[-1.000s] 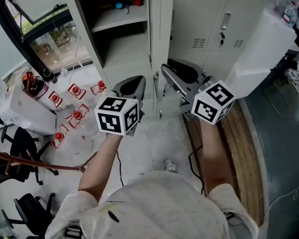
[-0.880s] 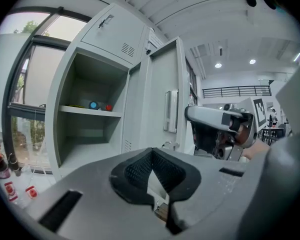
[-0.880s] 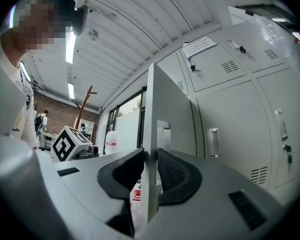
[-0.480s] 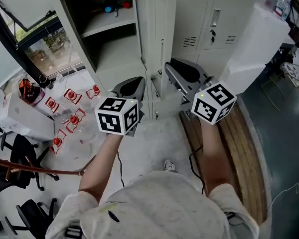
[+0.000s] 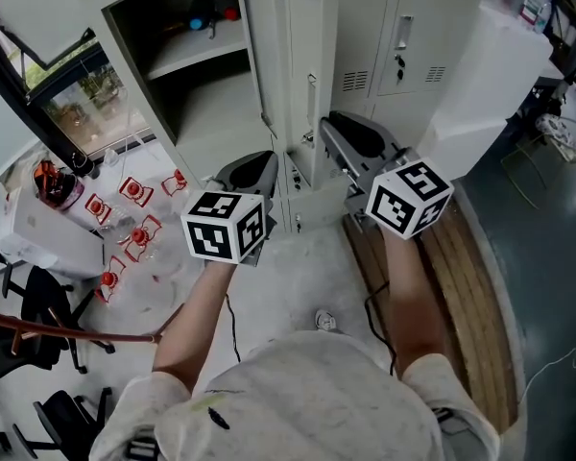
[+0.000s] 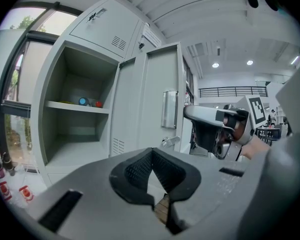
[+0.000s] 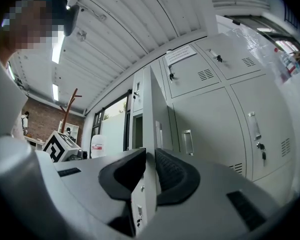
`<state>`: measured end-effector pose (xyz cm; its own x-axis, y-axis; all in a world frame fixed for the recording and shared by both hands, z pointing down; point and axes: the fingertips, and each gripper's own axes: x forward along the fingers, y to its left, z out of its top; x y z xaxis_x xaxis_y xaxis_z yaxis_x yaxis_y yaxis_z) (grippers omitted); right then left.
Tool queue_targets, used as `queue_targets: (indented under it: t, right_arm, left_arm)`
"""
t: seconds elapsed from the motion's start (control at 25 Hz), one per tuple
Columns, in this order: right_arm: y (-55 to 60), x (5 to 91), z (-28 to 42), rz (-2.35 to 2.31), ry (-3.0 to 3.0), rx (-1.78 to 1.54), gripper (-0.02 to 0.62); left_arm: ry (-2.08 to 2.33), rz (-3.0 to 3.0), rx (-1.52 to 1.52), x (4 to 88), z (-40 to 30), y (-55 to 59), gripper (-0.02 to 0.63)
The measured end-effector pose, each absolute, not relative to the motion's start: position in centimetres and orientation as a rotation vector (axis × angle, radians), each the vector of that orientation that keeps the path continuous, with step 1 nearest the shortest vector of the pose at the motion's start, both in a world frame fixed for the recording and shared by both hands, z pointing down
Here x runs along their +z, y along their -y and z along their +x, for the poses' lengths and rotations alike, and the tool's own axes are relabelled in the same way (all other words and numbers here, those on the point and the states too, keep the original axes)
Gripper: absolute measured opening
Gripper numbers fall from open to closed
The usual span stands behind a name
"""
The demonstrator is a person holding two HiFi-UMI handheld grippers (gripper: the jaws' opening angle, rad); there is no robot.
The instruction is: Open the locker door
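The grey locker door (image 5: 302, 65) stands swung open, its free edge toward me, beside the open compartment (image 5: 192, 84). My right gripper (image 5: 321, 131) is at that edge, just below the handle plate. In the right gripper view the door (image 7: 151, 114) runs edge-on between the two black pads, and the right gripper (image 7: 149, 159) is closing, with both pads against the edge. My left gripper (image 5: 259, 158) hangs shut and empty in front of the open compartment. In the left gripper view the left gripper (image 6: 153, 156) has its pads touching, and the door (image 6: 157, 104) stands ahead.
Small blue and red items (image 5: 211, 15) lie on the locker's upper shelf. Closed lockers (image 5: 413, 46) and a white box (image 5: 490, 75) stand to the right. Red-capped bottles (image 5: 134, 229) and office chairs (image 5: 29, 296) are on the floor at the left. Wooden boards (image 5: 461, 277) run under the right arm.
The locker has slid left in the head view, and more of the door's face shows. Both grippers keep nearly the same places, the right one staying at the door's edge.
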<state>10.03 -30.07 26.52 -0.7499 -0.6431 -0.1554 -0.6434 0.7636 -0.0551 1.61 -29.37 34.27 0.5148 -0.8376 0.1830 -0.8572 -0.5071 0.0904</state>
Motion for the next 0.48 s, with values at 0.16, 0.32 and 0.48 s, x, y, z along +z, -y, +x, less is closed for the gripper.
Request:
queue_targets:
  t: [0.16,0.32,0.48]
  right_arm:
    - [30.3,26.5,10.4,-1.018,-2.776,-0.032,0.058]
    - [30.7,26.4,11.1,-1.036,-2.762,-0.043,0.055]
    - [31.1,26.5,11.9,-1.049,-2.754,-0.046,0.055]
  left_arm:
    - [1.463,2.583,0.175,34.2,1.9,29.6,0.005]
    - [1.464,2.584,0.177,34.1,2.3,29.8,0.005]
    - [1.45,2.592,0.182,34.2,3.0,30.1,0.005]
